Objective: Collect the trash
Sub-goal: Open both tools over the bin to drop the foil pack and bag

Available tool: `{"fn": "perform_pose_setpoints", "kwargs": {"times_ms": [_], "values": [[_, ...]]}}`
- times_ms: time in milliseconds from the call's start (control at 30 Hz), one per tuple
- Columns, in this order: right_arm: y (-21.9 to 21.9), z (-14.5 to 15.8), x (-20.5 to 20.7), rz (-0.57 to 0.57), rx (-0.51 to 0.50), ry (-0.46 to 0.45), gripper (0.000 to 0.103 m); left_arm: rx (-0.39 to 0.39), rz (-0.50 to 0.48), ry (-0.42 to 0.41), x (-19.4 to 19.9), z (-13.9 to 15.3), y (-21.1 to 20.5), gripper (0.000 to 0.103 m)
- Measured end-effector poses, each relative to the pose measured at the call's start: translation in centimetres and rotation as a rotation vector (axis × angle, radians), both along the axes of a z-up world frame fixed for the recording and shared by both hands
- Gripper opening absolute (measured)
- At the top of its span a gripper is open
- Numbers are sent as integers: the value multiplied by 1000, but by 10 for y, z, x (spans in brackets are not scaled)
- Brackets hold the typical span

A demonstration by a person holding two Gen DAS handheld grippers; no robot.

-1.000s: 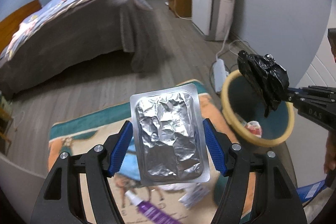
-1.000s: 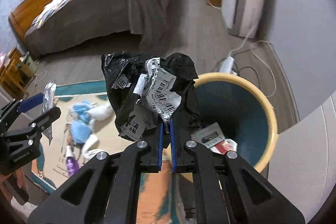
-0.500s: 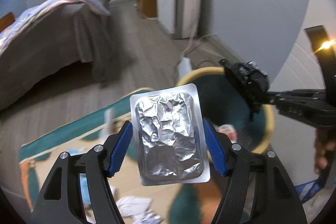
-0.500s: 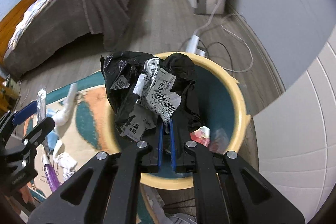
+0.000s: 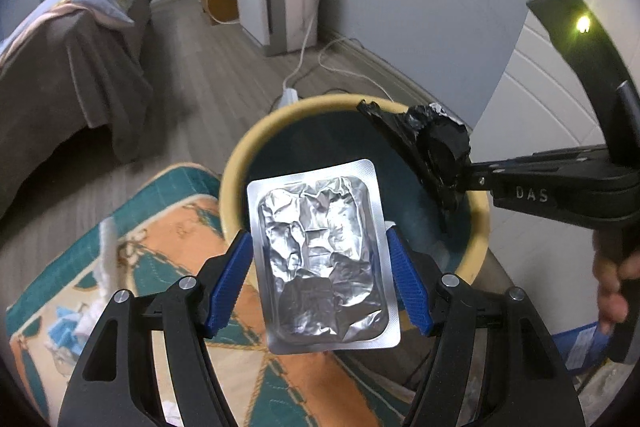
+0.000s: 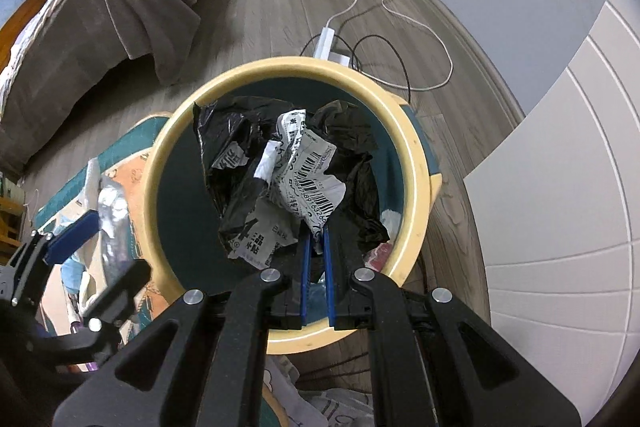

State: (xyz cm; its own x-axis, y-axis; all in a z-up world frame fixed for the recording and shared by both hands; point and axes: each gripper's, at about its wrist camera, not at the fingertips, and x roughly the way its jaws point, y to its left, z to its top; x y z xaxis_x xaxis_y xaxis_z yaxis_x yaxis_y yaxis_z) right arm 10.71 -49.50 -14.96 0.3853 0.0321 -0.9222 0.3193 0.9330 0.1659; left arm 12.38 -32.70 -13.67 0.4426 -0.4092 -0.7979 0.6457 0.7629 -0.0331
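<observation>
My right gripper (image 6: 315, 247) is clamped on a crumpled black plastic bag (image 6: 288, 167) with white barcode labels stuck to it, and I hold it directly over the mouth of the yellow-rimmed bin (image 6: 412, 163). My left gripper (image 5: 320, 283) is closed on a silver foil blister pack (image 5: 320, 259), flat side to the camera, at the bin's near rim (image 5: 236, 163) above the orange and teal rug (image 5: 160, 227). Bed (image 5: 60, 59) left, white power cable (image 6: 400, 7) on the floor beyond the bin.

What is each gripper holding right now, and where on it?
Left gripper: foil blister pack, pinched across its long side edges. Right gripper: crumpled black bag, clamped at its lower bunched end.
</observation>
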Motion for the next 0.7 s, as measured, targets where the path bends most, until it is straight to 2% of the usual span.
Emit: {"fn": "perform_pose_setpoints", "kwargs": {"times_ms": [200, 333, 400, 500, 567, 667, 700], "values": [[-7, -2, -1, -29, 2, 10, 9, 20, -16, -2, 4, -18, -16, 69], [-6, -1, -1, -38, -6, 4, 40, 40, -18, -14, 3, -22, -19, 74], [-6, 0, -1, -43, -22, -2, 45, 47, -9, -24, 1, -21, -18, 81], [-8, 1, -2, -60, -23, 1, 57, 58, 3, -21, 1, -20, -13, 85], [-8, 3, -3, -73, -30, 3, 74, 70, 15, -31, 0, -19, -9, 92], [-2, 12, -4, -77, -34, -21, 90, 106, 38, -73, -4, -14, 1, 94], [0, 14, -4, -74, -34, -26, 91, 114, 45, -80, -5, -11, 7, 95]]}}
